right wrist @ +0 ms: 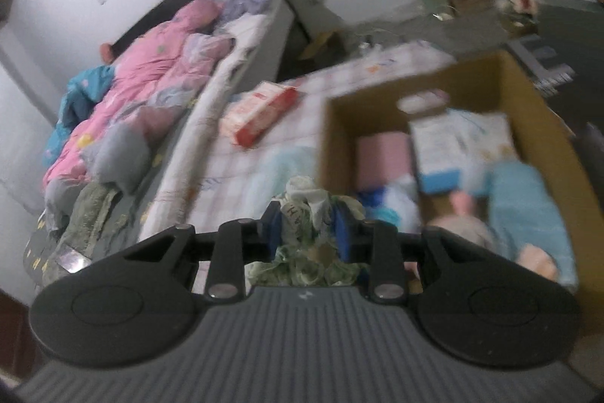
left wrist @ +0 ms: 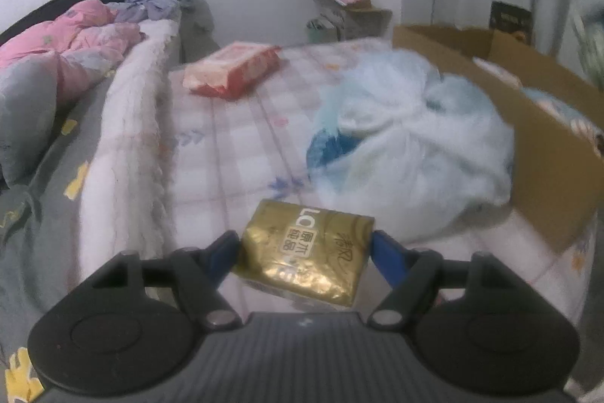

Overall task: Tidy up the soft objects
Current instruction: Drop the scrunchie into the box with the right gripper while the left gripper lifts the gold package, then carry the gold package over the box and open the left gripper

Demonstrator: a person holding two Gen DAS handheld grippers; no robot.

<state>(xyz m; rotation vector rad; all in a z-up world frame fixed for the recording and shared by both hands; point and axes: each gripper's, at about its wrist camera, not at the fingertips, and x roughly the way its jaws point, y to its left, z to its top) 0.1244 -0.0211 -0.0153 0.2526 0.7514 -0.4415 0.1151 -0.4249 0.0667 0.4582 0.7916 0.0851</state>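
**Both grippers loaded above the bed, box waiting on the right**

Checked bedding (left wrist: 241,138) covers the surface under both tools, and the wall behind is plain white.

Between the blue pads of the left gripper (left wrist: 305,244) sits a gold tissue pack (left wrist: 302,248), clamped on its two short ends. Its long axis runs across the jaws, from left to right, and its printed face looks up, with the text upside down to the camera. The pack is tilted a little, the right end lower.

The right gripper (right wrist: 307,225) is clenched on a crumpled green-and-white cloth (right wrist: 305,214), which bulges above and below the fingers and has no clear axis.

Further out lie a pale blue plastic bag (left wrist: 415,138), a red-and-white pack (left wrist: 234,70) and the open cardboard box (right wrist: 377,97), already partly filled.

I judge the step is carrying both things to the box. To do it well, keep the squeeze gentle but steady, bring each load over a free gap inside, and lower before letting go, the pack flat.
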